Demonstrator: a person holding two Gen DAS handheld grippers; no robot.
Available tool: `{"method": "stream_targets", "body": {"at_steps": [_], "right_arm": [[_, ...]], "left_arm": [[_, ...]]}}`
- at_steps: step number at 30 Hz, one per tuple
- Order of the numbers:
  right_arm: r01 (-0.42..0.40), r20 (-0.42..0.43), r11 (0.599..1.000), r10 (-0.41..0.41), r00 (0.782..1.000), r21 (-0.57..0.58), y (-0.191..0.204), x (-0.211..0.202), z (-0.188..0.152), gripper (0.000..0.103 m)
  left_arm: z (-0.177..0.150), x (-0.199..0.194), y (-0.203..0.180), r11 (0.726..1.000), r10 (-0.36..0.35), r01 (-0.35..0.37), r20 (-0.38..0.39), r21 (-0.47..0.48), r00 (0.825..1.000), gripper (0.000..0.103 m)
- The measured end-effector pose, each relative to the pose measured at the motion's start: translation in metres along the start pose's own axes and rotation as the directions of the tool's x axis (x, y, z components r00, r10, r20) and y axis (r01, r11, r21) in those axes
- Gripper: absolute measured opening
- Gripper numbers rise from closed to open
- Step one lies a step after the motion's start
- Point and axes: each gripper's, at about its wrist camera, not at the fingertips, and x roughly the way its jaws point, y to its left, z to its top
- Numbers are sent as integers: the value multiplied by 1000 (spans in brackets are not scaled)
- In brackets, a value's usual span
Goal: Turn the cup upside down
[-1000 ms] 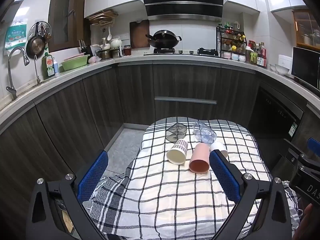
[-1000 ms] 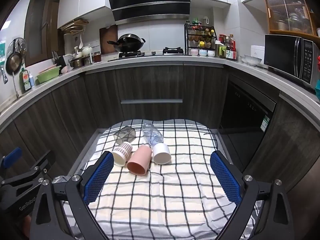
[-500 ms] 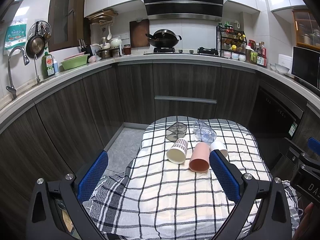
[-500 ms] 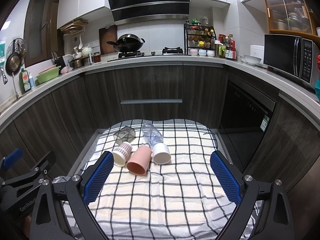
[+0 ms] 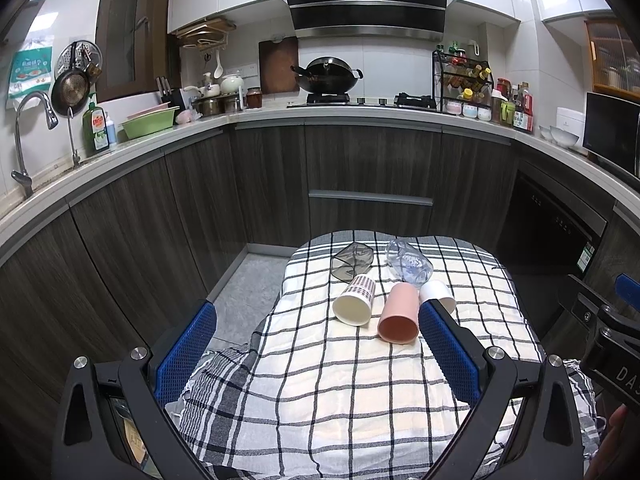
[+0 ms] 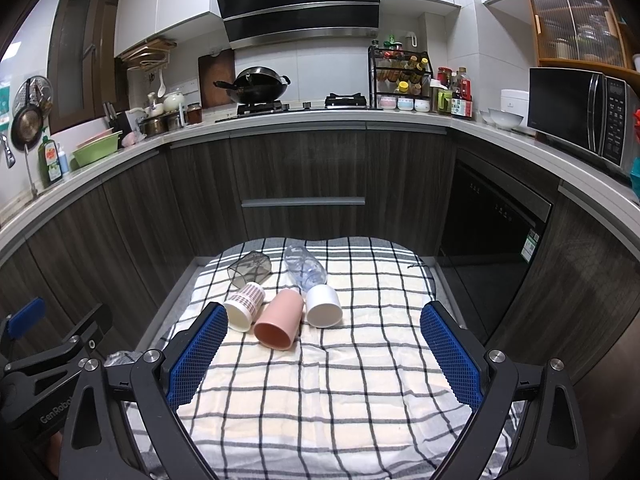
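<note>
Several cups lie on their sides on a checked cloth (image 5: pixel 340 392) (image 6: pixel 340 392): a pink cup (image 5: pixel 398 314) (image 6: pixel 280 322), a dotted paper cup (image 5: pixel 355 300) (image 6: pixel 245 306), a white cup (image 5: pixel 438 294) (image 6: pixel 323 306), a dark smoky glass (image 5: pixel 353 261) (image 6: pixel 250 268) and a clear glass (image 5: pixel 409 262) (image 6: pixel 306 266). My left gripper (image 5: pixel 318 350) is open and empty, held short of the cups. My right gripper (image 6: pixel 324 354) is open and empty, also short of them. The right gripper's body shows at the right edge of the left wrist view (image 5: pixel 608 336).
The cloth covers a small table in a kitchen aisle. Dark cabinets (image 6: pixel 304 184) and a counter with a wok (image 6: pixel 258 88) curve around behind. A microwave (image 6: pixel 580 112) stands at the right, a sink tap (image 5: pixel 24 140) at the left.
</note>
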Motion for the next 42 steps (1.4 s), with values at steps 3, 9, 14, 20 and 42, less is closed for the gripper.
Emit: {"method": "stream_targets", "body": {"at_steps": [3, 9, 14, 20, 42], "right_arm": [[0, 0, 1000, 0, 1000, 0, 0, 0, 0, 97], [0, -1, 1000, 0, 1000, 0, 0, 0, 0, 97], [0, -1, 1000, 0, 1000, 1, 0, 0, 0, 97], [-1, -2, 1000, 1, 1000, 1, 0, 0, 0, 97], [-30, -45, 1000, 30, 999, 3, 2, 28, 0, 97]], "left_arm": [[-1, 0, -1, 1000, -1, 1, -1, 1, 1000, 103], [-1, 1, -1, 1000, 0, 0, -1, 1, 1000, 103], [0, 0, -1, 1000, 1, -1, -1, 0, 1000, 103], [0, 1, 0, 1000, 1, -1, -2, 0, 1000, 103], [-8, 31, -2, 1000, 4, -3, -70, 20, 998, 103]]}}
